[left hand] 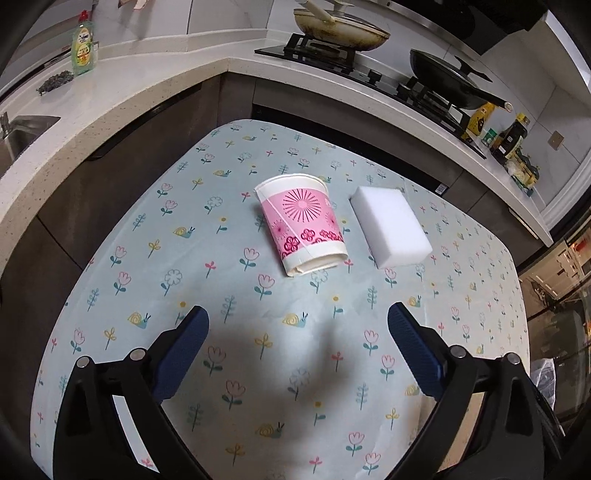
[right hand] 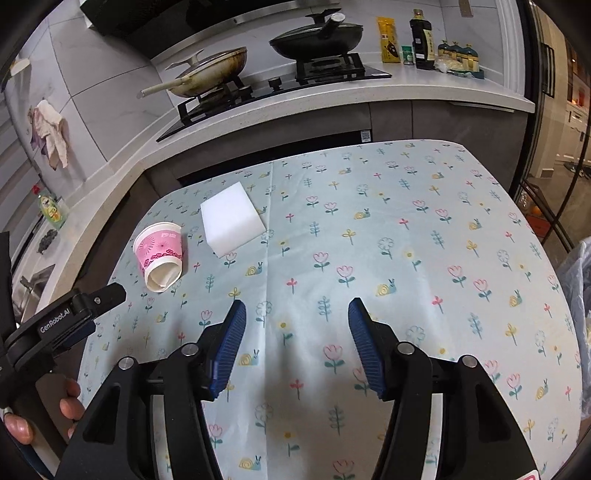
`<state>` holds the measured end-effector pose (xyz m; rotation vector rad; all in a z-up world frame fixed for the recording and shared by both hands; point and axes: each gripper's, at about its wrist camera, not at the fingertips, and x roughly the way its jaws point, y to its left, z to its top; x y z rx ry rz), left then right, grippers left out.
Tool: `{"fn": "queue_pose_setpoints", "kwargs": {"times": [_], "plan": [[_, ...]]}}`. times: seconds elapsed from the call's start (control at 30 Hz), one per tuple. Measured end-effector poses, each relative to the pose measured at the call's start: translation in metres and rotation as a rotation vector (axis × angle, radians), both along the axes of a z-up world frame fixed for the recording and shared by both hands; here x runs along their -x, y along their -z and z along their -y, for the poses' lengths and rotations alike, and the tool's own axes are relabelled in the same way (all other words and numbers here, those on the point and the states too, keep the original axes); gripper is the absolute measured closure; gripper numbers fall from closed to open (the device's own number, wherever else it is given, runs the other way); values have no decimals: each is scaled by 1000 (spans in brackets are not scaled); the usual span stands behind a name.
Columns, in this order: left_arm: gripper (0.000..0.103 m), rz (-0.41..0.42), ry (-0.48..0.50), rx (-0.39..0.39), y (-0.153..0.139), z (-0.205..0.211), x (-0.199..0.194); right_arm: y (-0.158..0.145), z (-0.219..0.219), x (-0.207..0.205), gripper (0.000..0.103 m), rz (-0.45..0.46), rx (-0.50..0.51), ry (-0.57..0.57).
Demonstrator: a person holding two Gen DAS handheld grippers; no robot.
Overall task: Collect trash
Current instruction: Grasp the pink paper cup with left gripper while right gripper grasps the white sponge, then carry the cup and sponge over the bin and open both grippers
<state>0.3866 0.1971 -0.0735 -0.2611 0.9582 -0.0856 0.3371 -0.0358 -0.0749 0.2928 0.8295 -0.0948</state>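
A crushed paper cup (left hand: pixel 303 223) with a pink flower band lies on its side on the flowered tablecloth (left hand: pixel 229 266). Right beside it lies a white sponge block (left hand: pixel 390 226). My left gripper (left hand: pixel 297 317) hovers open just short of the cup, nothing between its blue pads. In the right wrist view the cup (right hand: pixel 159 254) and the sponge block (right hand: pixel 232 218) lie at the far left of the table. My right gripper (right hand: pixel 297 310) stands open over bare cloth, well to the right of them. The left gripper's finger (right hand: pixel 98 301), held by a hand, shows at the left edge.
A kitchen counter (left hand: pixel 155 88) wraps around the table's far side, with a stove, a cream pan (left hand: pixel 341 27) and a black wok (left hand: pixel 448 77). A green soap bottle (left hand: pixel 83 46) stands near the sink (left hand: pixel 22 134). A plastic bag (right hand: pixel 578 295) hangs off the table's right edge.
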Motion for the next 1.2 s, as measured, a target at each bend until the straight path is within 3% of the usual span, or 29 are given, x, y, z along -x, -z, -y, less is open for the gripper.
{"fn": "queue_pose_setpoints", "kwargs": {"times": [0.33,0.53,0.63,0.7,0.8,0.9,0.93,1.2], "plan": [[9,-96,-62,39,28,3,-76,27,-28,-93,32,-8,41,-124],[10,-135,-61,49,45,9,-99,45,-44,-130,27,-10,97,-196],[19,-142,-36,55,49,11,-104,48,-48,-142,21,-6,125,-215],[30,-152,-23,52,54,14,-105,52,-50,-150,20,-14,133,-232],[36,-139,-22,22,55,17,-105,60,-51,-160,20,-43,120,-236],[39,-135,-15,17,54,19,-105,59,-49,-165,24,-40,90,-235],[39,-137,-17,24,54,18,-105,59,-49,-165,34,-40,88,-242],[40,-116,24,36,34,38,-83,40,-19,-126,35,-16,30,-149]]}}
